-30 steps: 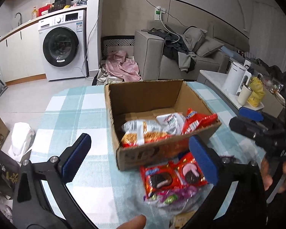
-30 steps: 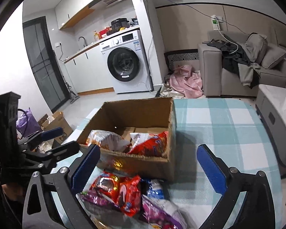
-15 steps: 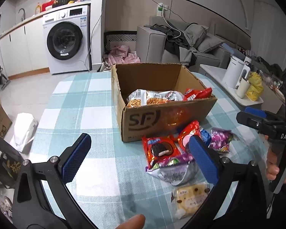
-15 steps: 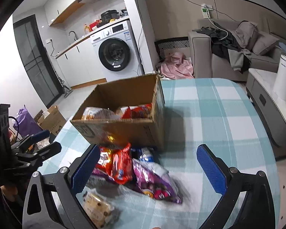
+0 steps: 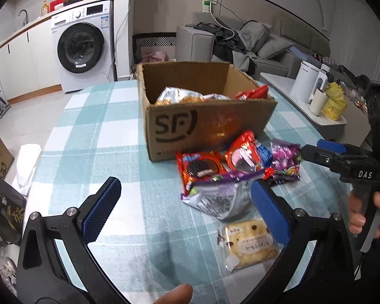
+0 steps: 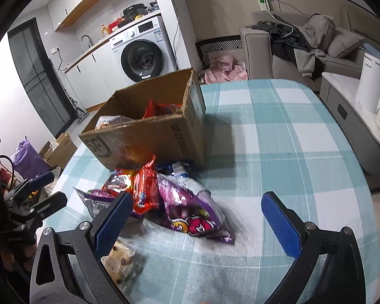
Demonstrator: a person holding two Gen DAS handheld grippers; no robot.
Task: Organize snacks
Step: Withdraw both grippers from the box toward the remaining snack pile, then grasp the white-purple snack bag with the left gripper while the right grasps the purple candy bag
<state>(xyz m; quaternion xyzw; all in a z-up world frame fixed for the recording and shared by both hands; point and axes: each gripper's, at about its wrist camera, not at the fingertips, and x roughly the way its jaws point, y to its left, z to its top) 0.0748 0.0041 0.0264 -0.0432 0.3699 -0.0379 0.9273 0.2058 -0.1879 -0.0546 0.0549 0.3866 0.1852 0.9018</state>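
Blue pads: the left gripper [image 5: 185, 202] stands spread wide with nothing between its pads, hanging above the near side of the table [image 5: 93, 136] — a stance that looks ready for a pick.
Right gripper [image 6: 196, 217]: also spread and empty, poised over the purple candy bag [image 6: 192, 212], which lies between and just beyond its fingers.
Loose snacks: a pile sits near the box's front wall — a red cookie packet [image 5: 201, 168], a second red packet [image 5: 242, 155] leaning on the cardboard, a silver-and-purple bag [image 5: 216, 195] on top of them, and a clear pack of yellow biscuits [image 5: 249, 247] nearest of all.
Cardboard box [image 5: 207, 126]: open at the top, far side of the pile, already holding a few packets, so it seems the place for the rest.
Judgement: part done; the purple candy bag looks the likeliest next grab.
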